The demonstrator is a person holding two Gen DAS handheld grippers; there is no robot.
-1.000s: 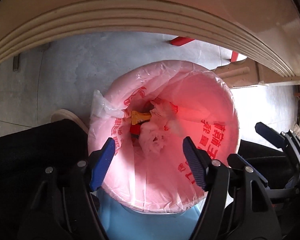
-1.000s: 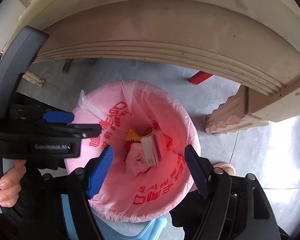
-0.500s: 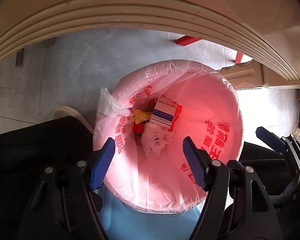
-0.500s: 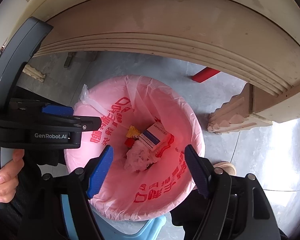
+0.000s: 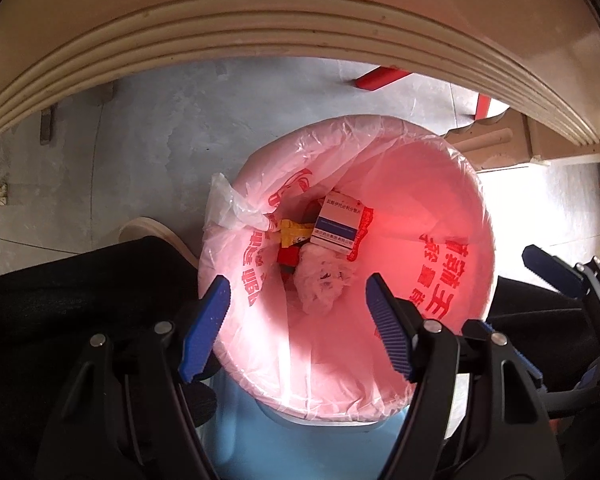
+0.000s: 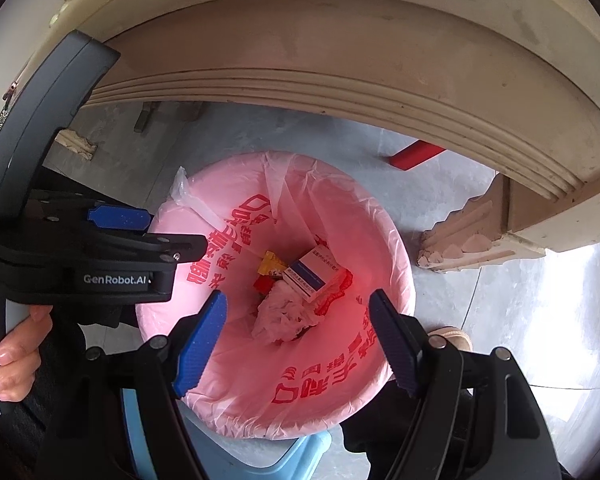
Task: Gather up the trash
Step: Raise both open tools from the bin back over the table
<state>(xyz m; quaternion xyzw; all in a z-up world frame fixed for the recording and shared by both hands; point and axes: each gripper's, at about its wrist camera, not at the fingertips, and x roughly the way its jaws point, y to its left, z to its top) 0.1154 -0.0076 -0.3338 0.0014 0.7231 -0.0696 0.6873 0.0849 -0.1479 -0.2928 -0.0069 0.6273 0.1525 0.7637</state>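
A bin lined with a pink bag [image 5: 440,216] [image 6: 364,360] stands on the floor below both grippers. Inside lie a white and blue carton [image 5: 338,224] [image 6: 310,276], crumpled tissue [image 5: 322,280] [image 6: 282,316] and a yellow wrapper [image 5: 292,234] [image 6: 272,266]. My left gripper [image 5: 298,304] is open and empty above the bin's near rim. My right gripper [image 6: 298,320] is open and empty above the bin too. The left gripper's body also shows at the left of the right wrist view [image 6: 80,252].
A beige table edge [image 5: 260,28] [image 6: 340,80] arches overhead, with its carved leg [image 6: 480,232] to the right of the bin. A light blue stool [image 5: 300,440] [image 6: 300,456] sits under the bin. The person's dark trousers [image 5: 80,288] and shoe [image 5: 152,228] are at left.
The white and blue carton has dropped into the bin and settled on the tissue. Both grippers stay open and have lifted slightly, with the bin shifting a little in view.
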